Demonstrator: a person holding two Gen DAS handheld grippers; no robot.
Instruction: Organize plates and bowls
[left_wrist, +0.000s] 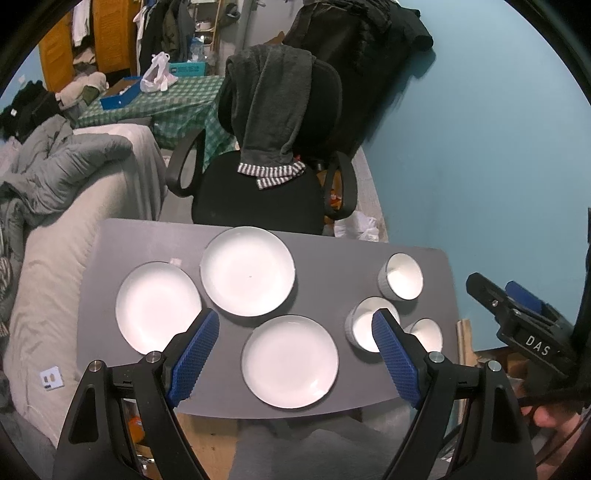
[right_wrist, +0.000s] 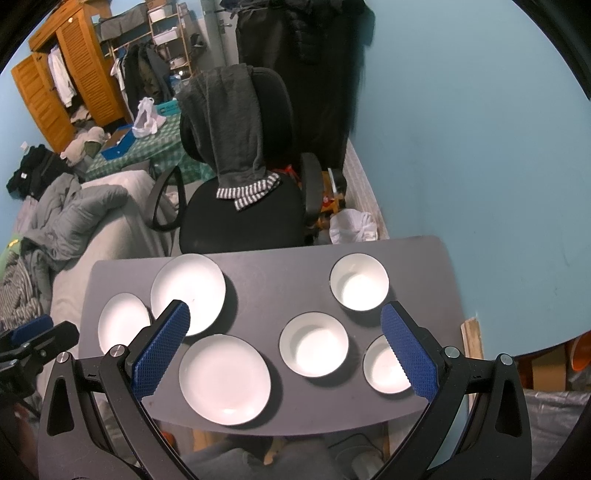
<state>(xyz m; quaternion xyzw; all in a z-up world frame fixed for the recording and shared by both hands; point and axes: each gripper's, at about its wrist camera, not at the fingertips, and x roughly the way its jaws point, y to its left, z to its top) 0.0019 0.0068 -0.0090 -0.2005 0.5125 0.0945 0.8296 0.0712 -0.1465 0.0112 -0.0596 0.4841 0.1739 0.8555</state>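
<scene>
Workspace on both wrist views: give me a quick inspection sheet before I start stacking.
Surface: grey table, dishes spread in a single layer.
Job's things: three plates on the left, far plate, left plate, near plate; three bowls on the right, far bowl, middle bowl, near bowl. None stacked.
Clutter: small pale scrap by the left plate.
Grippers: left gripper and right gripper open, empty, above the table.
Cables: nothing seen on the table.
Surroundings: office chair with draped clothing, bed, blue wall.

Left tongs (left_wrist: 295, 334) spread wide and empty, right tongs (right_wrist: 286, 325) likewise, both raised, angled downward.
</scene>
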